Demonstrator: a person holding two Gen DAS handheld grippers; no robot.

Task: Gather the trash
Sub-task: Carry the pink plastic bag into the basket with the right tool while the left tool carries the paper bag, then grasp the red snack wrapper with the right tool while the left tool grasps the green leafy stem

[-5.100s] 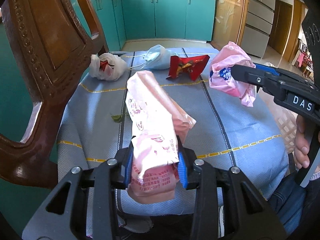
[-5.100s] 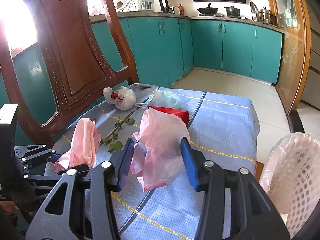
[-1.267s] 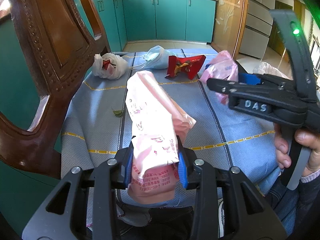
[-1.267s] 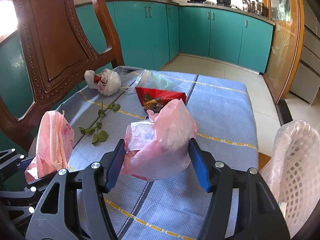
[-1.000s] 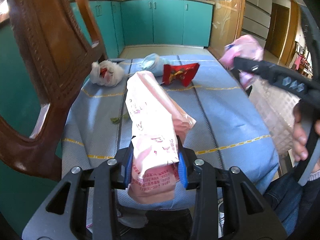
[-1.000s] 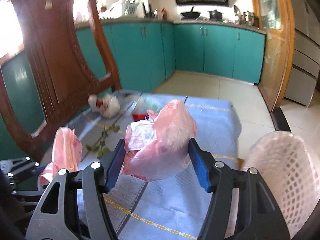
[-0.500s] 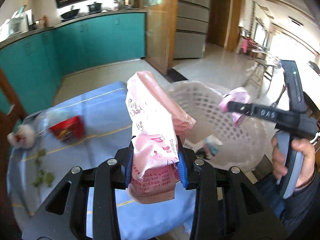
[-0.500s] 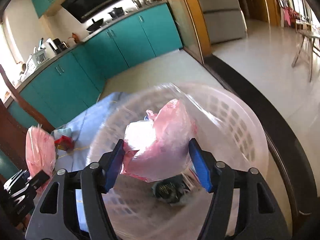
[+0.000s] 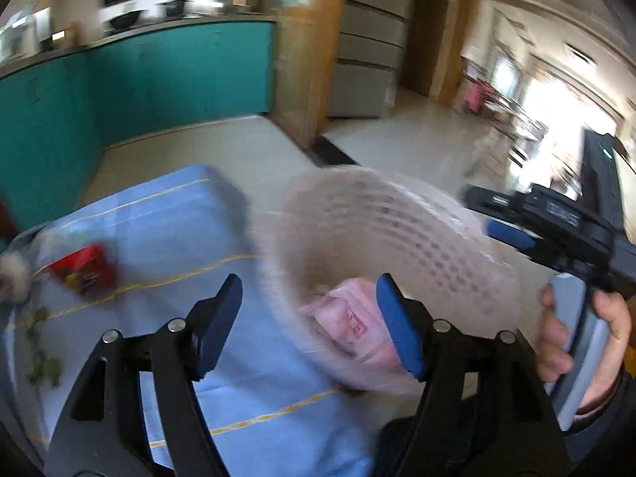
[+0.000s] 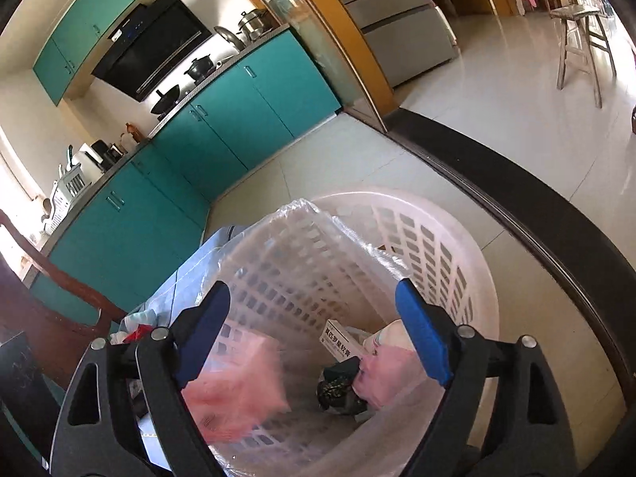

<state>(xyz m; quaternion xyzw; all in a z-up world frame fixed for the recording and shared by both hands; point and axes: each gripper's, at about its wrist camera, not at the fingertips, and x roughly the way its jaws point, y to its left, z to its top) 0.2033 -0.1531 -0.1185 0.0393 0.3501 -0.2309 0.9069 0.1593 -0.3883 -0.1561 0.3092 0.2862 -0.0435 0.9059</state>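
left gripper point(image 9: 308, 320): jaws opening, nothing pinched; pink wrapper point(image 9: 351, 328) is loose and blurred, inside the basket point(image 9: 457, 238).
right gripper point(image 10: 314, 334): jaws opening over the basket mouth, nothing between the pads; pink bag point(image 10: 387, 373) lies on the basket bottom, beside a small box point(image 10: 338, 338).
liner point(image 10: 302, 218): loose plastic film at the basket's near rim; risk: fingers snag it on the way out and tip the basket.
leftovers: red packet point(image 9: 85, 268), leaves point(image 9: 41, 357) on the table point(image 9: 179, 238) beside the basket; risk: missed.
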